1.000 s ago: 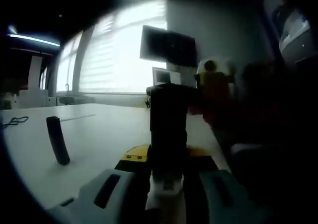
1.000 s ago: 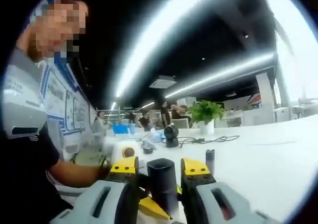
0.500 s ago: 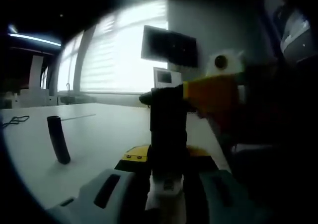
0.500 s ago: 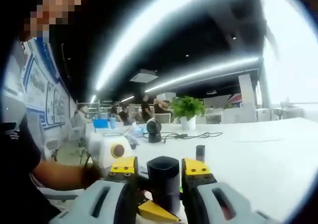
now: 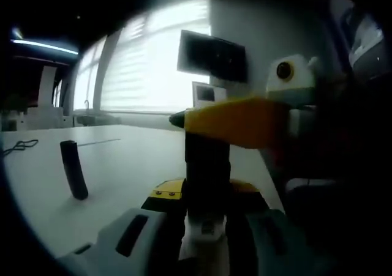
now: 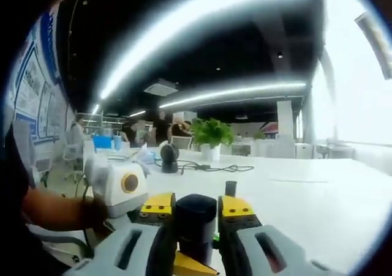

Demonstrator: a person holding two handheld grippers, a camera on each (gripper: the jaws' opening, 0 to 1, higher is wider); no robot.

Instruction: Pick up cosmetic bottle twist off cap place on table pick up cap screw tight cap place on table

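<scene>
Clamped between the yellow-tipped jaws of the left tool (image 5: pixel 205 197), a tall dark cylindrical cosmetic bottle (image 5: pixel 207 166) is held upright, its pale lower end seated between the grey jaw bodies. Across its top, in the left gripper view, the yellow jaw of the right tool (image 5: pixel 236 122) is seen reaching in from the right, level with the bottle's upper end (whether it touches there cannot be told). Behind that jaw the right tool's white housing is visible.

In the right gripper view, a dark round cap (image 6: pixel 195 218) is gripped between the right tool's (image 6: pixel 196 207) two yellow-padded jaws, closed on its sides. To the left of it the left tool's white body (image 6: pixel 116 187) is seen, held by a person's hand (image 6: pixel 92 213), with the forearm running off to the left edge.

Beyond the tools a white surface (image 5: pixel 122 166) is spread out. On it, well apart from the held bottle, a small dark cylinder (image 5: pixel 74 169) is standing slightly tilted; the same item (image 6: pixel 231 188) is seen in the right gripper view just above the right jaw. Farther back on the surface a black round device (image 6: pixel 169 156), a trailing black cable (image 6: pixel 214 166) and a green potted plant (image 6: pixel 211 135) are placed. A dark wall-mounted screen (image 5: pixel 211 57) is hung beside bright blinded windows (image 5: pixel 141 62).
</scene>
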